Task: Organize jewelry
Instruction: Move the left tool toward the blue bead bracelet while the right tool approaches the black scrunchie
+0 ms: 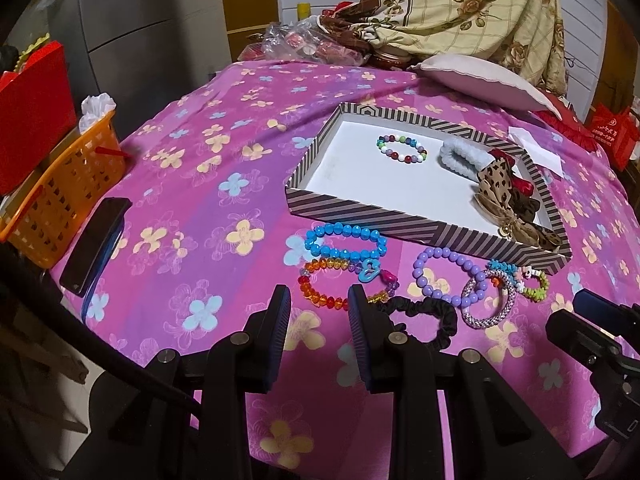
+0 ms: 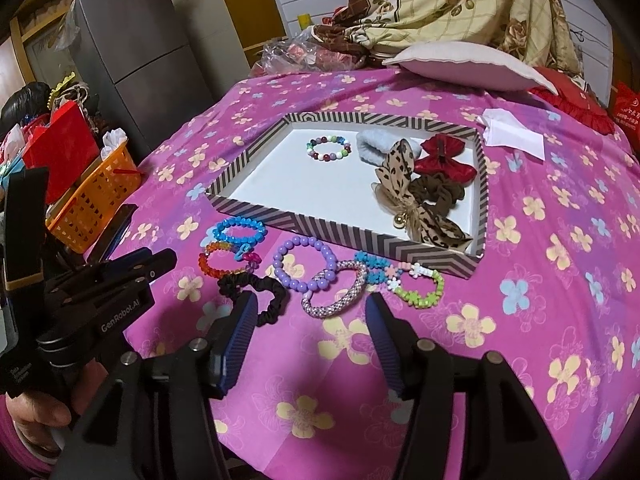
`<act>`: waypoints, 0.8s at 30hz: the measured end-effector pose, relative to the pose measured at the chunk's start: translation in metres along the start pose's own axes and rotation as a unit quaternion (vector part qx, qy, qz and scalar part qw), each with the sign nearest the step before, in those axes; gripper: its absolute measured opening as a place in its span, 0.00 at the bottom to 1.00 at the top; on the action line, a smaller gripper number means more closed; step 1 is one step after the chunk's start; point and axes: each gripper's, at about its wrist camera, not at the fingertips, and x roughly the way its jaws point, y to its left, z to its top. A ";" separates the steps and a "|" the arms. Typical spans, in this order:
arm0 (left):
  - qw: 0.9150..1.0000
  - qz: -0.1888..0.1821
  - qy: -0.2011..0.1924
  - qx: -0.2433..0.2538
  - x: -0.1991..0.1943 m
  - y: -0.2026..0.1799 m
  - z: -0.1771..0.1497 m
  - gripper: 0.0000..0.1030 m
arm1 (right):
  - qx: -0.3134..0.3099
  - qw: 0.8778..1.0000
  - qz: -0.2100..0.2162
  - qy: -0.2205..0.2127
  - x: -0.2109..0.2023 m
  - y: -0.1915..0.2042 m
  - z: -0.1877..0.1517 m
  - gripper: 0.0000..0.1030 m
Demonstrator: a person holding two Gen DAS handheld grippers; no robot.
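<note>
A striped tray (image 1: 420,227) (image 2: 352,237) on the pink cloth holds a multicolour bead bracelet (image 1: 401,147) (image 2: 329,149), a pale fluffy scrunchie (image 1: 460,156), a leopard bow (image 2: 404,196), a red bow (image 2: 444,162) and a brown scrunchie (image 2: 438,196). In front of it lie a blue bracelet (image 1: 344,240), an orange bracelet (image 1: 324,284), a purple bracelet (image 1: 448,276) (image 2: 306,266), a silver bangle (image 2: 336,290), a green flower bracelet (image 2: 420,286) and a black scrunchie (image 1: 424,320) (image 2: 256,290). My left gripper (image 1: 319,300) is open and empty just short of the orange bracelet. My right gripper (image 2: 312,312) is open and empty, its jaws either side of the bangle.
An orange basket (image 1: 60,196) and a dark phone (image 1: 96,244) sit at the table's left edge. A pink cushion (image 1: 480,80), white paper (image 2: 512,132) and piled fabric lie behind the tray. A fridge (image 2: 132,40) stands at far left.
</note>
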 end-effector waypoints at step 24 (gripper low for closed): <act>0.999 -0.006 0.025 -0.026 0.014 0.022 -0.001 0.38 | -0.005 1.000 0.001 0.018 0.011 -0.002 -0.007 0.58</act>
